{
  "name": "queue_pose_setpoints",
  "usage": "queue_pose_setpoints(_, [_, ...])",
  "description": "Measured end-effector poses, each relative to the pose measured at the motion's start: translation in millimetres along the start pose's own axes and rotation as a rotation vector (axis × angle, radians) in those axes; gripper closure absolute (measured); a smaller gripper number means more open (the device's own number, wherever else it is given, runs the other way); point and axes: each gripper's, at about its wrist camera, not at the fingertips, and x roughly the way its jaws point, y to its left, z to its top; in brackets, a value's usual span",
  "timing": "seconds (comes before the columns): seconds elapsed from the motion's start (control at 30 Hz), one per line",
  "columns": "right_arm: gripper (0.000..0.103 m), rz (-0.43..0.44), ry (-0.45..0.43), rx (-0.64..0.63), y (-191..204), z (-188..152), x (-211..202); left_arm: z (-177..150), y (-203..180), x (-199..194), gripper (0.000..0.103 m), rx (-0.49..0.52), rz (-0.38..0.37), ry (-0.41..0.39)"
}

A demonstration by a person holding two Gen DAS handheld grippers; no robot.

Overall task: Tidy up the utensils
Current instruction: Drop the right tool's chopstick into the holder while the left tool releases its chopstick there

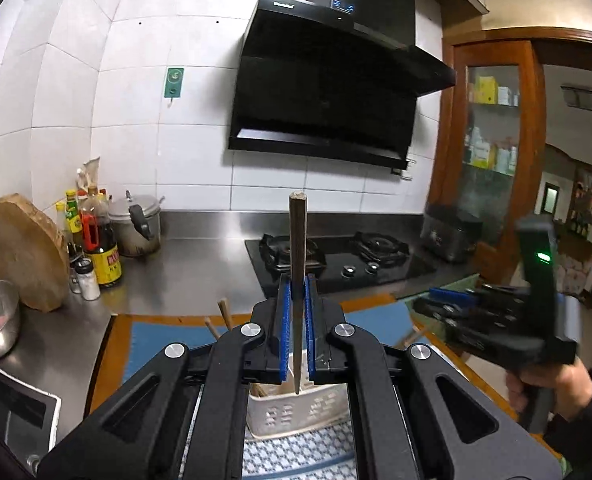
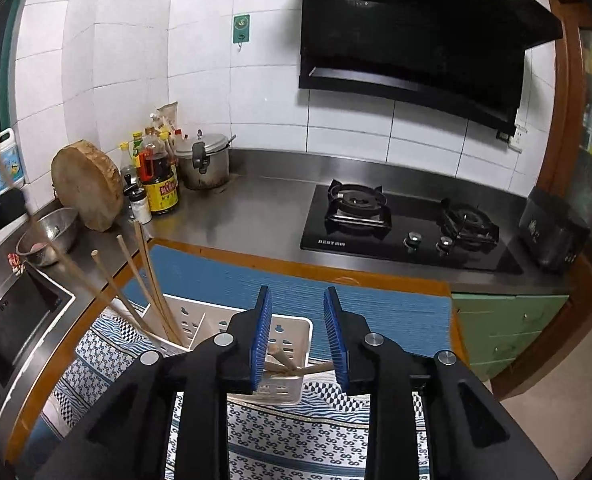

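Note:
My left gripper (image 1: 297,284) is shut on a dark wooden chopstick (image 1: 297,240). The chopstick stands upright, its lower tip just above the white plastic utensil holder (image 1: 296,412). My right gripper (image 2: 298,300) is open and empty, above the same holder (image 2: 231,320). Several chopsticks (image 2: 151,280) lean in the holder's left compartment. More chopsticks (image 2: 291,362) lie in its right compartment. The right gripper's body also shows in the left wrist view (image 1: 496,320), held by a hand.
The holder stands on a patterned cloth (image 2: 296,432) over a blue mat (image 2: 376,300). Behind are a steel counter, a gas stove (image 2: 408,224), a pressure cooker (image 2: 203,160), sauce bottles (image 2: 157,180), a round chopping block (image 2: 87,184), a steel bowl (image 2: 47,236) and a sink at left.

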Motion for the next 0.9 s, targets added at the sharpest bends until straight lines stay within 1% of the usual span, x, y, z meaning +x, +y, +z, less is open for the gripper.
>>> queue_pose_setpoints(0.03, [0.066, -0.001, -0.009, -0.006, 0.1, -1.5, -4.2, 0.8, -0.2, 2.5, 0.098, -0.003, 0.002, 0.000])
queue_pose_setpoints(0.13, [0.064, 0.003, -0.022, -0.023, 1.4, -8.1, -14.7, -1.0, 1.2, 15.0, 0.098, -0.012, 0.020, -0.002])
queue_pose_setpoints(0.17, [0.062, 0.004, -0.022, -0.026, 1.2, -9.5, -16.5, -2.4, 2.3, 19.0, 0.098, -0.016, 0.023, 0.001])
queue_pose_setpoints(0.23, [0.060, 0.010, -0.025, -0.032, 0.5, -16.0, -21.7, -7.7, 5.2, 30.1, 0.098, -0.033, 0.025, 0.022])
queue_pose_setpoints(0.33, [0.059, 0.021, -0.028, -0.032, 1.2, -24.6, -27.5, -18.0, 9.4, 44.6, 0.098, -0.051, 0.031, 0.061])
queue_pose_setpoints(0.47, [0.057, 0.033, -0.027, -0.034, 2.5, -38.0, -31.7, -27.9, 17.3, 57.1, 0.098, -0.067, 0.033, 0.104])
queue_pose_setpoints(0.5, [0.056, 0.037, -0.026, -0.035, 3.2, -40.9, -32.1, -30.1, 18.8, 59.0, 0.098, -0.072, 0.026, 0.113])
queue_pose_setpoints(0.53, [0.053, 0.041, -0.025, -0.031, 3.8, -44.9, -32.7, -31.9, 20.3, 60.6, 0.098, -0.077, 0.026, 0.120])
queue_pose_setpoints(0.57, [0.044, 0.045, -0.025, -0.027, 4.3, -47.5, -33.3, -33.7, 21.3, 62.3, 0.097, -0.080, 0.025, 0.130])
queue_pose_setpoints(0.6, [0.042, 0.048, -0.025, -0.025, 5.4, -50.7, -34.3, -35.4, 21.5, 63.4, 0.097, -0.081, 0.017, 0.140])
queue_pose_setpoints(0.7, [0.041, 0.047, -0.027, -0.030, 9.9, -58.2, -37.3, -39.0, 20.1, 62.9, 0.097, -0.073, 0.018, 0.145])
queue_pose_setpoints(0.8, [0.036, 0.052, -0.025, -0.032, 13.6, -64.5, -39.3, -39.8, 19.5, 61.1, 0.096, -0.072, 0.015, 0.143])
queue_pose_setpoints(0.9, [0.035, 0.055, -0.030, -0.040, 19.1, -70.8, -43.9, -39.5, 17.2, 56.4, 0.095, -0.065, 0.021, 0.141])
